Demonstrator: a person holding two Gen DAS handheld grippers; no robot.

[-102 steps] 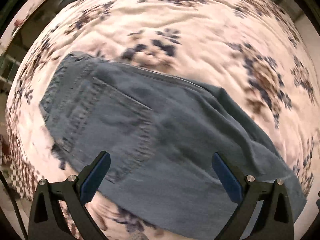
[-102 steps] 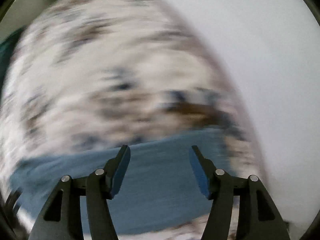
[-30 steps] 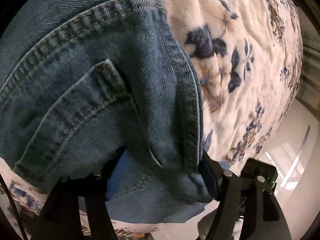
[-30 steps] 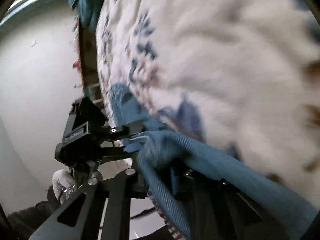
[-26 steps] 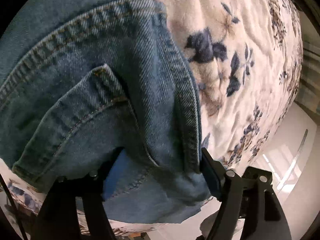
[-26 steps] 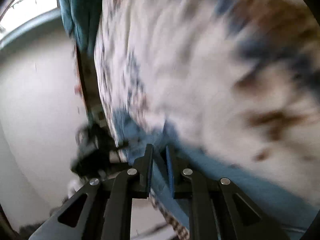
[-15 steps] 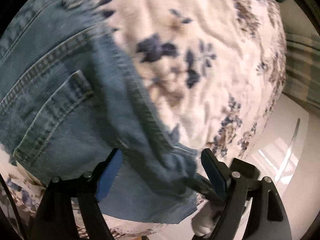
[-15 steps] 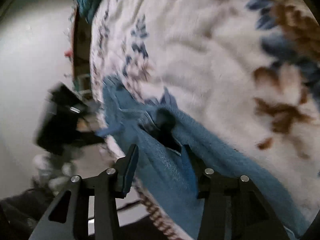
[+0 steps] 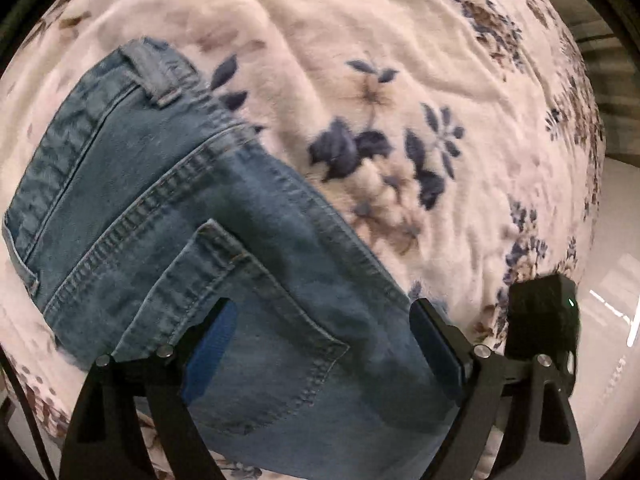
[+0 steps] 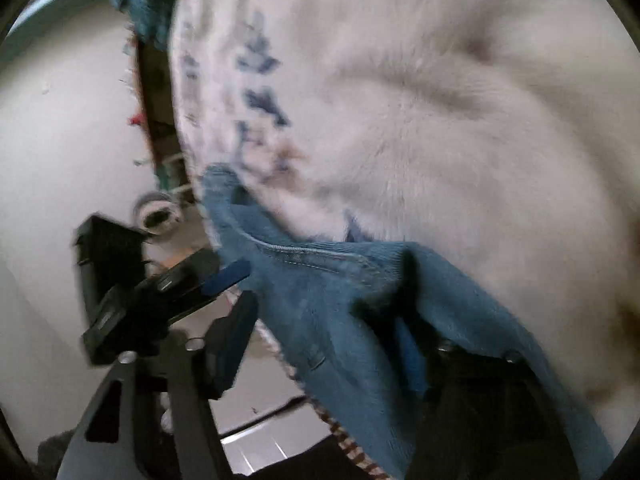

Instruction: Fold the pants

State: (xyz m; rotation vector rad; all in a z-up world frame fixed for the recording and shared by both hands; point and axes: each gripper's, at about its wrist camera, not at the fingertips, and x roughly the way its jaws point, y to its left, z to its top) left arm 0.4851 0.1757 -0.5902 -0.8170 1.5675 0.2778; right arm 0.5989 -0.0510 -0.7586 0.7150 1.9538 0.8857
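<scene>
Left wrist view: jeans (image 9: 224, 264) lie pocket-up on a floral blanket (image 9: 420, 80), filling the lower left of the frame. The left gripper (image 9: 324, 344), jaws just opened wide, hovers over the denim and grips nothing. Right wrist view: the right gripper (image 10: 324, 344), jaws also just opened, straddles the jeans' edge at lower centre, its pads off the cloth.

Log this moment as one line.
left gripper: opening, released | right gripper: opening, released | blue denim pants: folded on floral blanket
</scene>
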